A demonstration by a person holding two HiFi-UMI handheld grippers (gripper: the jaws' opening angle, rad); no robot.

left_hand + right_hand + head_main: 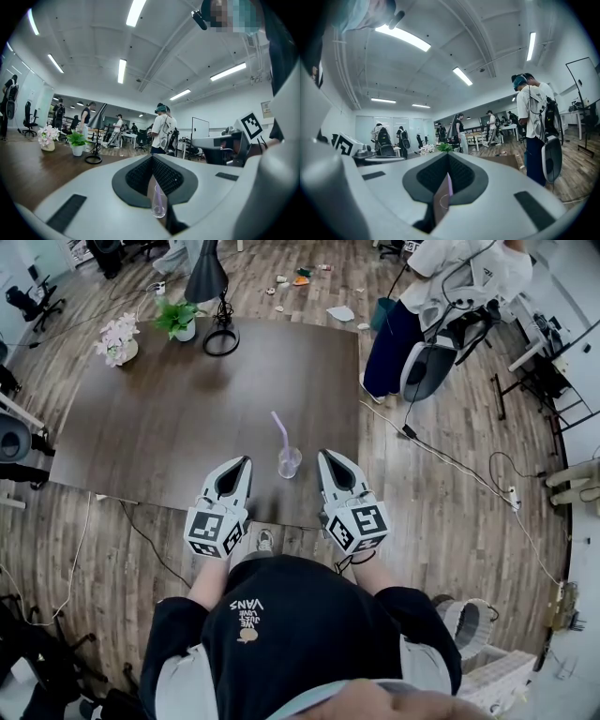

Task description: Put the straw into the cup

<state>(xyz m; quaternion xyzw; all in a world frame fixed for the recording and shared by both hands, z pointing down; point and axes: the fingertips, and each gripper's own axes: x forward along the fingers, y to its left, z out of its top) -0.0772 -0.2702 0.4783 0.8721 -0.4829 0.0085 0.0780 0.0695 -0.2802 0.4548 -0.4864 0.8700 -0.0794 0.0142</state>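
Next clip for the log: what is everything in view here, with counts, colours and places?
table: one, dark brown, on the wooden floor
cup: one, clear, on the table near its front edge
straw: one, purple, standing in the cup
flowers: one pot, pale pink, table's far left corner
plant: one, green in a white pot, beside the flowers
lamp: one, black, table's far edge
people: several; one in a white top beyond the table's right corner
left gripper: white, shut, left of the cup
right gripper: white, shut, right of the cup
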